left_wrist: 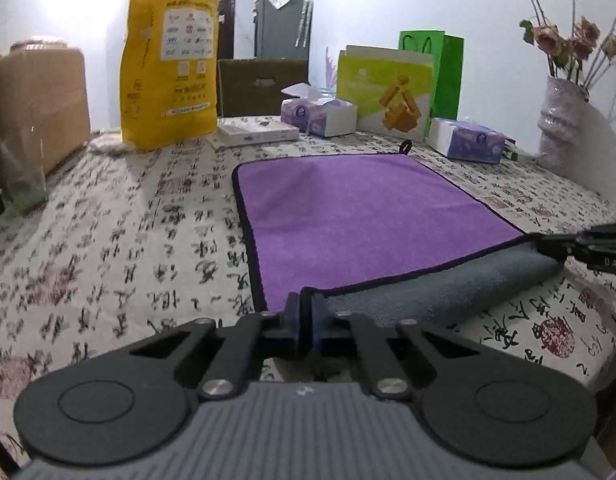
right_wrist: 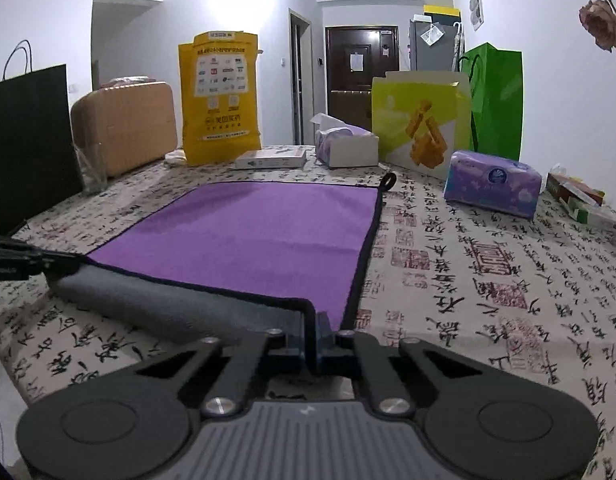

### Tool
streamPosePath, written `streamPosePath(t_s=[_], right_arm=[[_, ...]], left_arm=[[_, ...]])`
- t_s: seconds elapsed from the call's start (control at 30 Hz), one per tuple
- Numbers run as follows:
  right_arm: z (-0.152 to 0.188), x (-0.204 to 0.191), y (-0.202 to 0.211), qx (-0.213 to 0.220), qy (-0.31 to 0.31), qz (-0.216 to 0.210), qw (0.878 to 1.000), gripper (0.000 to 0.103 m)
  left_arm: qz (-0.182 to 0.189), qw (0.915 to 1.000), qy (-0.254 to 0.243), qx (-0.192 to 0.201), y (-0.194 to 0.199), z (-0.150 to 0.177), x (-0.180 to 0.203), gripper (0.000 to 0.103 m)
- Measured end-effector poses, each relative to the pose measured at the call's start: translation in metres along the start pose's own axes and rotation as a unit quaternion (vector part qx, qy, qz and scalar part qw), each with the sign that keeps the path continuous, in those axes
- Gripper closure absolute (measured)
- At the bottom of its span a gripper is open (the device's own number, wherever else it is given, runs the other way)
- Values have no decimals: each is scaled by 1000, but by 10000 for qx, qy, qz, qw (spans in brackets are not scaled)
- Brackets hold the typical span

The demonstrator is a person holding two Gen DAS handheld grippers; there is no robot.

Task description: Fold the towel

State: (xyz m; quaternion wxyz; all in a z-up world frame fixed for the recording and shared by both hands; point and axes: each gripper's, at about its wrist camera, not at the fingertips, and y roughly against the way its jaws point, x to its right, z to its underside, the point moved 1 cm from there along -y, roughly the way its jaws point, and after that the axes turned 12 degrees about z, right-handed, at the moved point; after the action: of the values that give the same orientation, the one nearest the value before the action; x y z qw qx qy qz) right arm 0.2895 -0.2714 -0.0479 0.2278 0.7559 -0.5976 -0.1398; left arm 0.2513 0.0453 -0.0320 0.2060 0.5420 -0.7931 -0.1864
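The purple towel point(left_wrist: 359, 216), grey underside rolled up, is clamped at its near corners between the fingers of the left gripper point(left_wrist: 306, 316); likewise the right gripper point(right_wrist: 313, 330).

Calligraphy-cloth table point(left_wrist: 108, 240), purple towel point(left_wrist: 347, 216), tissue packs point(right_wrist: 491, 188)

Towel point(left_wrist: 371, 220) near corners vanish between the clamped fingers of the left gripper point(left_wrist: 306, 312) and right gripper point(right_wrist: 312, 334); its rolled grey underside hides the cloth beneath. Vase point(left_wrist: 563, 120) and flowers point(left_wrist: 555, 36) cut by the right edge. Print on the yellow bag point(left_wrist: 172, 64) too small to read. Black bag point(right_wrist: 28, 144) cropped at left.
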Motion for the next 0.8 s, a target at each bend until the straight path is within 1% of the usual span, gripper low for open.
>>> streamPosePath(t_s=[0.1, 0.23, 0.33, 0.47, 0.63, 0.8], right_arm=[[-5, -2, -1, 66, 177, 91, 9998, 99], [-14, -1, -6, 151, 276, 161, 9994, 99], [-23, 3, -11, 203, 318, 192, 9991, 99], [-34, 1, -22, 283, 566, 304, 9975, 99], [-53, 4, -41, 355, 684, 357, 9964, 99], [-80, 10, -67, 410, 731, 317, 9960, 99]], left_arm=[[-10, 9999, -119, 121, -1, -7, 1, 97], [-113, 9995, -170, 224, -9, -21, -3, 98], [-144, 9992, -201, 315, -16, -34, -6, 98], [-181, 9986, -251, 431, -28, -53, -11, 98], [-175, 9988, -235, 398, -48, -77, -25, 97], [-134, 9990, -256, 344, -70, -100, -42, 97]])
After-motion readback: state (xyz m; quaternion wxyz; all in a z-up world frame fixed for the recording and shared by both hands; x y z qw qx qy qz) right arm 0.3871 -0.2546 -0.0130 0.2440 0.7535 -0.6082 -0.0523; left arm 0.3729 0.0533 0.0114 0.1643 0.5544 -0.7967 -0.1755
